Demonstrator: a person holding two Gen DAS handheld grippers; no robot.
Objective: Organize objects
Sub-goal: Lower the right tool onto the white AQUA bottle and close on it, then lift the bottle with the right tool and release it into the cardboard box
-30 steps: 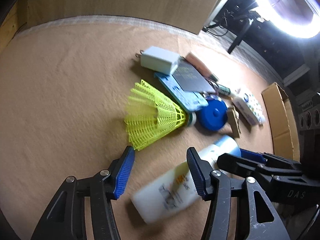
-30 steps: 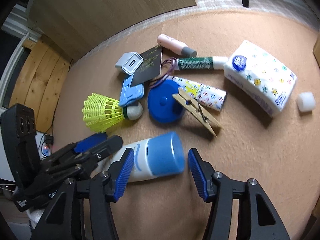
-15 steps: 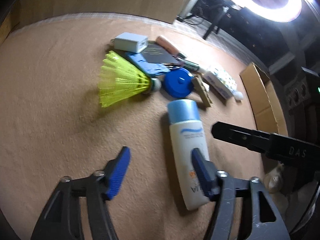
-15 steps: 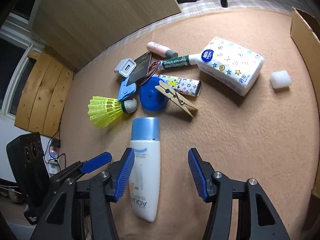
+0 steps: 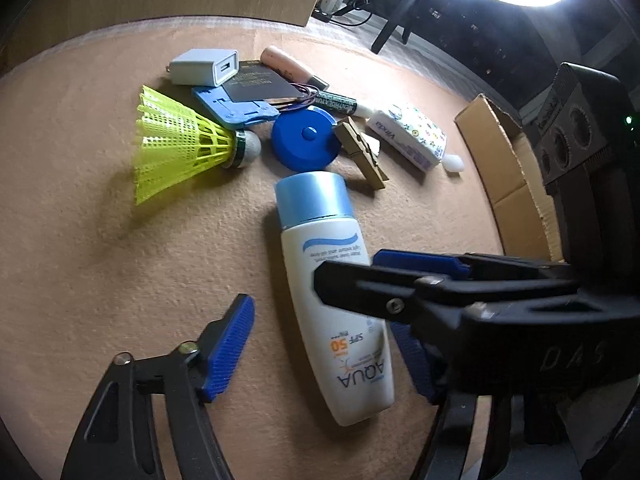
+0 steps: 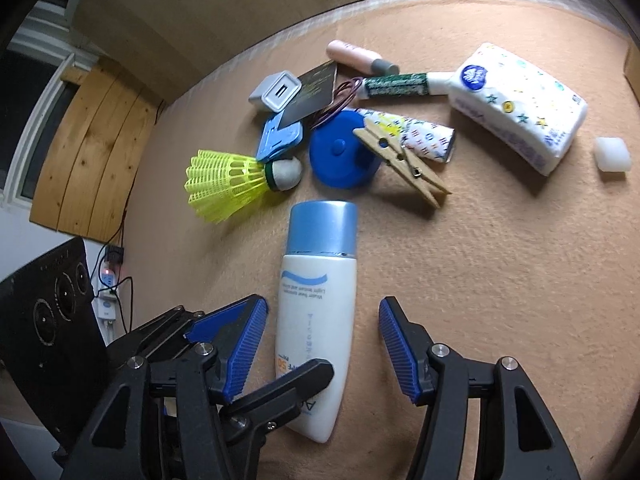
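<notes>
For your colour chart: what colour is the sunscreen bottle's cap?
Light blue cap, clearest in the right wrist view.

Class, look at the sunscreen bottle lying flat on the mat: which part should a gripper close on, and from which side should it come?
Probably the white body of the sunscreen bottle, below the blue cap. It lies flat, cap pointing at the clutter, so come from above at the near end, one finger on each long side; the body is narrow there and the mat beside it is bare.

bare tan mat (image 6: 500, 280) open right of sunscreen bottle (image 6: 316, 320); ahead, shuttlecock (image 6: 232, 184), blue disc (image 6: 340, 152) and clothespin (image 6: 404, 164) crowd together; cardboard box (image 5: 508, 168) bounds far right.
</notes>
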